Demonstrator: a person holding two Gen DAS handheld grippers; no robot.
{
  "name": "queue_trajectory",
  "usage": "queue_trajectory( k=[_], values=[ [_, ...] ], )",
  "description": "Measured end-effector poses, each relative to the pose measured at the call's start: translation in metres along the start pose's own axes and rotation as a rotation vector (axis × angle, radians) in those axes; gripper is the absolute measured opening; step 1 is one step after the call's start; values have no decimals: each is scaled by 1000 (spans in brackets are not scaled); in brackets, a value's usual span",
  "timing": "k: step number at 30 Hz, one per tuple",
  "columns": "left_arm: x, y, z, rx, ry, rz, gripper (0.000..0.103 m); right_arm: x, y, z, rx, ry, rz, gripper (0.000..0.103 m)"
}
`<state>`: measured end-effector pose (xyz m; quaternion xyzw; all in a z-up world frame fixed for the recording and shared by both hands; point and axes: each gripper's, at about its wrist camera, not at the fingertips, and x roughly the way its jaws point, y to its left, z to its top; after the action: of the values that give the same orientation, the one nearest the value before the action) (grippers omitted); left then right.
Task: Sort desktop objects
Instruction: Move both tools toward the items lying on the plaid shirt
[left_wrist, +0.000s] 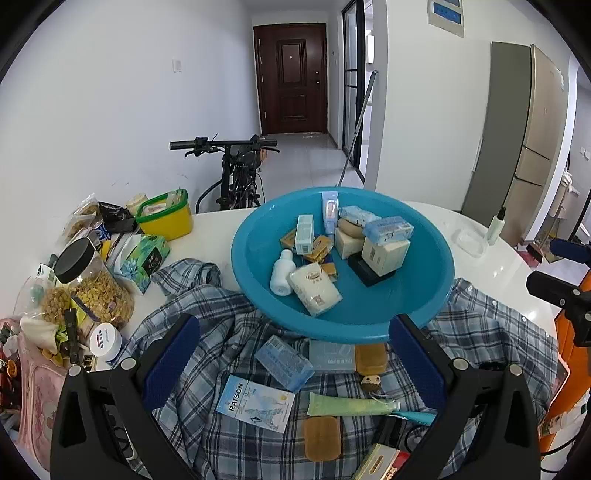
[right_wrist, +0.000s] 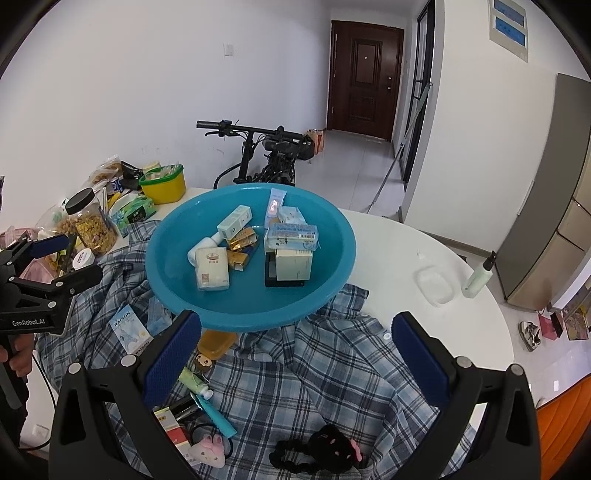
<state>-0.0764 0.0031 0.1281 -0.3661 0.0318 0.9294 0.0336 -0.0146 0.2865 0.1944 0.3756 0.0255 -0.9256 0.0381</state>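
White walls, a brown door (left_wrist: 290, 77), pale tiled floor (left_wrist: 306, 162), a parked bicycle (left_wrist: 236, 173).

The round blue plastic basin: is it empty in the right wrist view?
No, the round blue plastic basin holds several small boxes, a white bottle and a tissue pack.

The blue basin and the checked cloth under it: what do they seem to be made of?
The blue basin looks like moulded plastic with a smooth, slightly glossy finish: uniform colour, soft highlights along its rim. The checked cloth looks like thin woven fabric, probably cotton or a blend, matte: it folds and wrinkles, and a button suggests a shirt.
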Motion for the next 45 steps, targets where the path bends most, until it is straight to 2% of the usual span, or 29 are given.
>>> queue_trajectory(
  k=[17,27,45],
  values=[
    [33,7,-38,-21,125,-18,103,19,-10,-32,37,78,22,103],
    [55,13,-72,-48,209,-34,103,32,-12,-55,66,127,37,103],
    [79,6,-119,-24,322,-52,103,50,-20,-97,108,205,35,103]
  ],
)
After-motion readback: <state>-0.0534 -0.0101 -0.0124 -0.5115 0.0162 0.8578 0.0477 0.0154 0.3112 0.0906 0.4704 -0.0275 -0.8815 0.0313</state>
